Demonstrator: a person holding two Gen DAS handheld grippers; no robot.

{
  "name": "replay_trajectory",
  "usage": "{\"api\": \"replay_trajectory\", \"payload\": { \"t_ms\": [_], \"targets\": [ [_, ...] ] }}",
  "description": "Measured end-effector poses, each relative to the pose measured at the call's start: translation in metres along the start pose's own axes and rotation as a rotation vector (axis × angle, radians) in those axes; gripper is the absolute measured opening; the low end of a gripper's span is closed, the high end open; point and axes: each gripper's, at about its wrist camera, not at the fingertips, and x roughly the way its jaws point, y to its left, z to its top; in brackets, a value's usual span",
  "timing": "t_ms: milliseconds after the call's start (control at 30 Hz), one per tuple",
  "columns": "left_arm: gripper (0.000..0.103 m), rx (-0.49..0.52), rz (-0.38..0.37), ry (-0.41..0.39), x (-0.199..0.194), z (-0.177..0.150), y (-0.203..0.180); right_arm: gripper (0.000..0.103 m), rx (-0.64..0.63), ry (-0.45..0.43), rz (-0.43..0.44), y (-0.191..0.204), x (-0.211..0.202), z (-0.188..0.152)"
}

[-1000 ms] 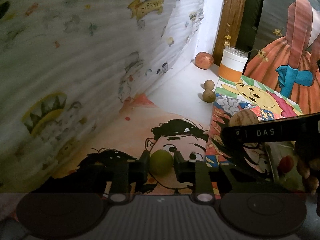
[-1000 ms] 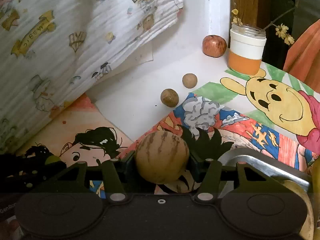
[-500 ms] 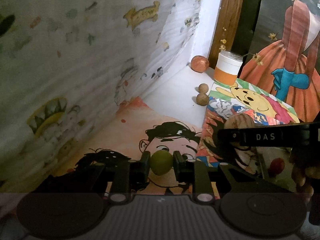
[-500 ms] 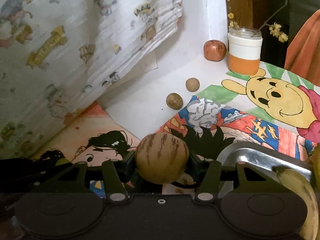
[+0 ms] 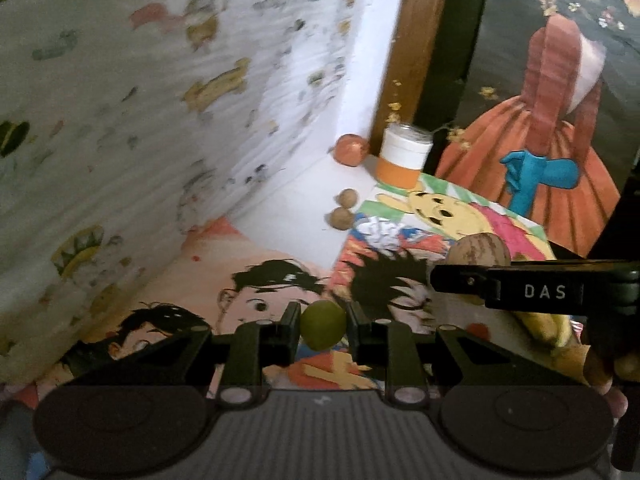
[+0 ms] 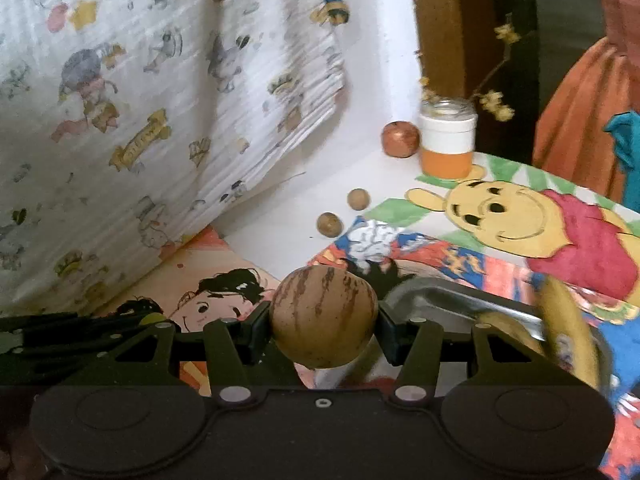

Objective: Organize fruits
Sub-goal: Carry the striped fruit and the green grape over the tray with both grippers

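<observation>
My left gripper (image 5: 322, 326) is shut on a small green round fruit (image 5: 322, 324), held above the cartoon mats. My right gripper (image 6: 323, 320) is shut on a tan fruit with brown stripes (image 6: 323, 316); it also shows in the left wrist view (image 5: 478, 251), to the right. A metal tray (image 6: 452, 300) lies just right of the right gripper with a yellow banana (image 6: 568, 324) in it. A red apple (image 6: 400, 139) and two small brown round fruits (image 6: 329, 224) (image 6: 358, 199) lie on the white surface further back.
A white and orange jar (image 6: 447, 144) with dried flowers stands by the apple. A printed cloth (image 6: 160, 100) hangs along the left. A Winnie the Pooh mat (image 6: 520, 220) covers the right; a painted picture (image 5: 560, 152) leans behind.
Both grippers have risen and pulled back a little, still holding their fruits. The tray and banana show more in the right wrist view.
</observation>
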Motion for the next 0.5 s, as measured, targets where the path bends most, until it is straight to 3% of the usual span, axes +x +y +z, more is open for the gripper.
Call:
{"api": "replay_trajectory", "payload": {
  "t_ms": [500],
  "targets": [
    [0.027,0.064,-0.134,0.028,-0.026,-0.022,-0.066,0.056,0.024,-0.049,-0.117,-0.037,-0.09,-0.046]
  ]
}}
